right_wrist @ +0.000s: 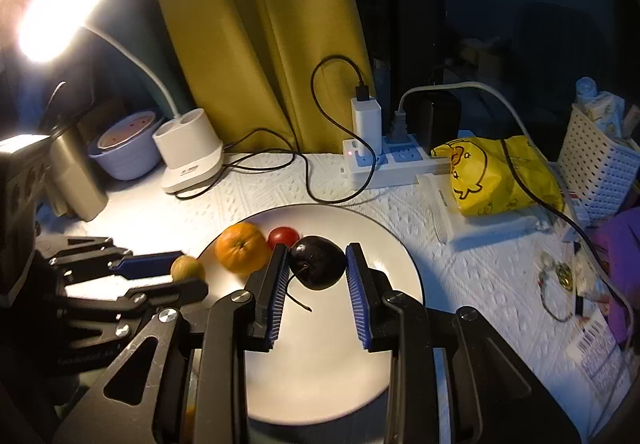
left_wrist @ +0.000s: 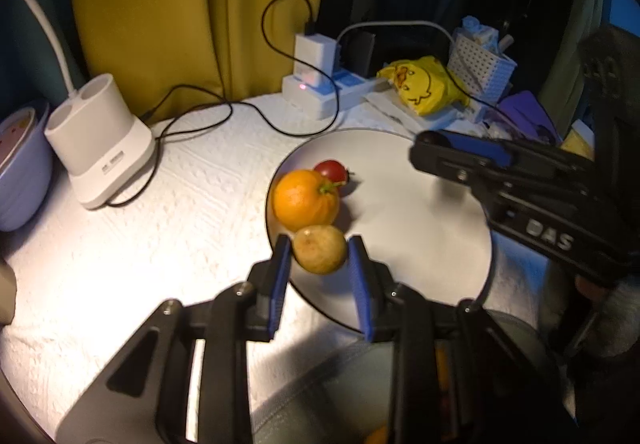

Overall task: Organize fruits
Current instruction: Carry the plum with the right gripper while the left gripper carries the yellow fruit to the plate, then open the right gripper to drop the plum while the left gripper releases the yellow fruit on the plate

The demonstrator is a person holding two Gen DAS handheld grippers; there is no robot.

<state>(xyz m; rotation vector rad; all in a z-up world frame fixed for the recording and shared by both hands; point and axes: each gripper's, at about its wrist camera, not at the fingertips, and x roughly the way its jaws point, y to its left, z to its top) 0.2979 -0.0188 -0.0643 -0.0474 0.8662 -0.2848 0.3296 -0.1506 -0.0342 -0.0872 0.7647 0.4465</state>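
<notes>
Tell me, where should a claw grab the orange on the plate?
Grip the orange across its round middle, coming down from above. Its stem end faces up and sideways, and a cherry tomato sits tight behind it on the plate, so squeeze the two free sides.

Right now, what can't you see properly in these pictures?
- Right claw tips, left view: blurred, so its fruit doesn't show.
- Plate, right view: near rim hidden by the claw frame.
- Label, right view: print too small and blurred.
- Basket, left view: contents blurred.
</notes>
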